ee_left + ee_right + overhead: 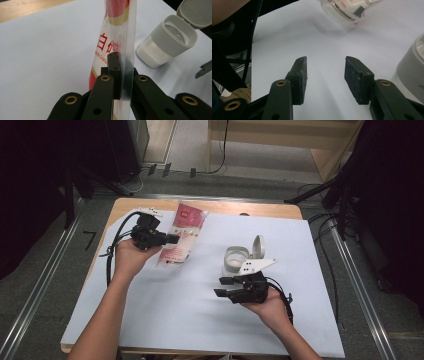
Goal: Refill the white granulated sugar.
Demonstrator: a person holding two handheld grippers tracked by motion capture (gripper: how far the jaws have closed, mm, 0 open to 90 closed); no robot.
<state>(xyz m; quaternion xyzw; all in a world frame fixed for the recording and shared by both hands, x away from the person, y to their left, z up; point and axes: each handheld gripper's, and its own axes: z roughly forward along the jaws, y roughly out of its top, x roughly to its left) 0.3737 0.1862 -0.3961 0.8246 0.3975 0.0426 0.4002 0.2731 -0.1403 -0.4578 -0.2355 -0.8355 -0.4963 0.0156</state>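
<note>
The left gripper (172,239), held near the table's far left corner, has its jaws clamped tight. The right gripper (223,287), nearer the middle, holds its jaws parted.

Wooden table (150,206), light top, edge bare along the far side. White sheet (165,310) spread over most of it, reaching the near edge. On the sheet, right of centre: a clear jar (235,260) part-filled with white grains, grey collar, flip lid open and standing up.
</note>
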